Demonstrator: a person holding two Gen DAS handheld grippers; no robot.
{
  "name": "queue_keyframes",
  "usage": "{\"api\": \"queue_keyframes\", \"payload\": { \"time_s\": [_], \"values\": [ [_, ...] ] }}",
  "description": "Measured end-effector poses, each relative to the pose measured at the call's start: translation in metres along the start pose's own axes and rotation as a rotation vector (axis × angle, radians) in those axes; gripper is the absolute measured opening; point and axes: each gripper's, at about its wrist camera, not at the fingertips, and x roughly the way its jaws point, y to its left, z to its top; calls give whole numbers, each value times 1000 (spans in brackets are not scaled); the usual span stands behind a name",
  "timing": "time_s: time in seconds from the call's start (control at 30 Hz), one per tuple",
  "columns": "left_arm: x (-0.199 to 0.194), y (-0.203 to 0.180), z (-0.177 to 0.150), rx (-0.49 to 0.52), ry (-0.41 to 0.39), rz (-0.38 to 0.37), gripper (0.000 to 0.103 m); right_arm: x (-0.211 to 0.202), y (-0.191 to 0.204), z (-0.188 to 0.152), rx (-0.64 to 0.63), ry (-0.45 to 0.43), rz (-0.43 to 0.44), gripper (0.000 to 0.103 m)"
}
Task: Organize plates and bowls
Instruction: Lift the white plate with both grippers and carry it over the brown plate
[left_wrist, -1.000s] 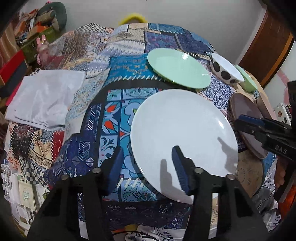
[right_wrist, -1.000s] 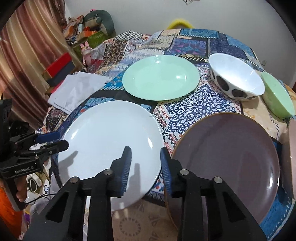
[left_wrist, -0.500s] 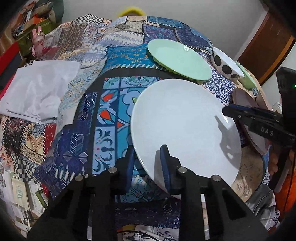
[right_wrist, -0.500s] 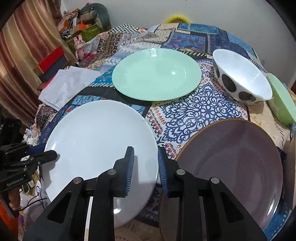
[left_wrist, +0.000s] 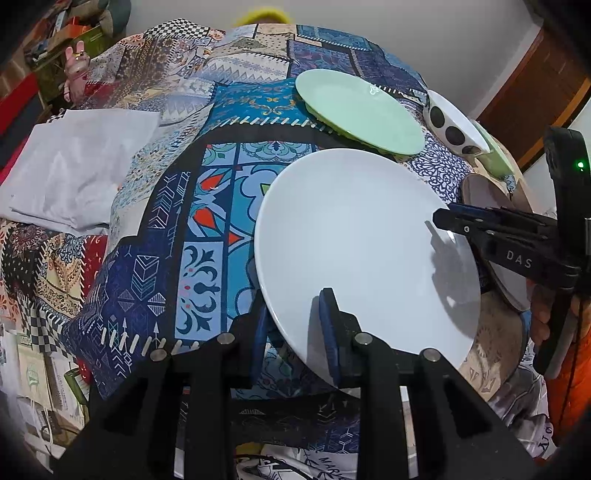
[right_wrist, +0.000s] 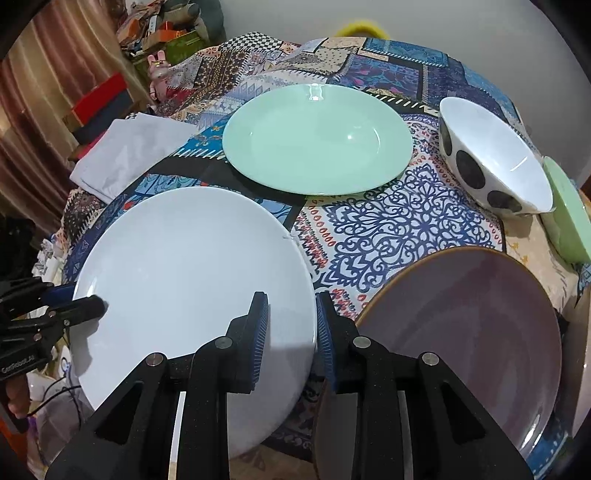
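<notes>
A: Both tongs are on the white plate (left_wrist: 354, 240). Left tongs (left_wrist: 295, 328) have one blue pad above the rim and one below it, at the plate's near-left edge; they closed onto it within the last second and now pinch it.

B: And the right tongs (right_wrist: 290, 332)?

A: Narrow too, straddling the same plate's opposite edge, one pad over the white face, the other outside the rim next to the brown plate (right_wrist: 461, 332). From the left camera their black fingers sit clamped across that edge.

B: Where does the white plate sit?

A: On the near part of the counter (right_wrist: 388, 229), which wears a patchwork cloth. Its left side looks tilted up off the cloth; I cannot tell how far.

B: What else is out?

A: A mint green plate (right_wrist: 317, 138) lies flat behind it, apart from it. To the right of that stands a white bowl with black spots (right_wrist: 491, 158), and touching that bowl's far side is a green bowl (right_wrist: 565, 210), tipped on edge. The brown plate lies just beside the white one, its near edge reaching past the counter. A folded white cloth (left_wrist: 74, 170) rests at the far left.
</notes>
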Motion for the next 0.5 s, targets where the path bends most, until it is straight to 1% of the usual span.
{"api": "queue_keyframes", "payload": {
  "time_s": [0.13, 0.27, 0.37, 0.47, 0.5],
  "values": [
    [-2, 9, 5, -23, -12, 21, 27, 0, 0, -3, 33, 11, 50, 25],
    [0, 20, 10, -50, -3, 1, 27, -2, 3, -9, 44, 1, 69, 25],
    [1, 23, 9, -46, 7, 4, 27, -3, 2, -14, 65, 6, 96, 24],
    [1, 22, 4, -41, 5, -1, 27, 1, 0, -19, 64, 28, 111, 24],
    [1, 22, 4, -42, 4, -2, 27, 3, 2, -22, 61, 22, 108, 24]
  ]
}}
